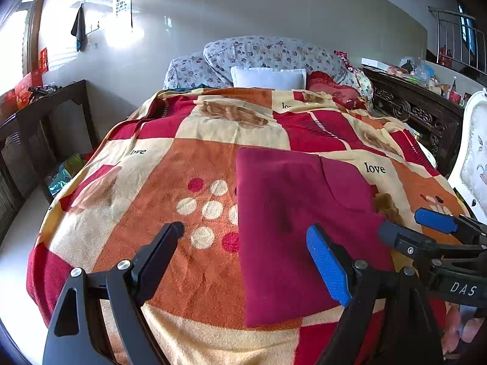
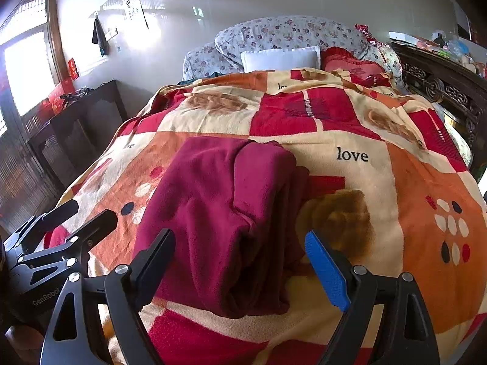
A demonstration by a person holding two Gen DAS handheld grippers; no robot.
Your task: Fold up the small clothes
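Note:
A dark red fleece garment lies folded on the patchwork blanket near the bed's front edge. It also shows in the right wrist view, with a raised fold along its right side. My left gripper is open and empty, hovering above the garment's left edge. My right gripper is open and empty just above the garment's near end. The right gripper also shows in the left wrist view at the right. The left gripper shows in the right wrist view at the left.
Pillows and a floral quilt lie at the head of the bed. A dark wooden side table stands left, a carved dark cabinet with clutter right. A white chair stands at the far right.

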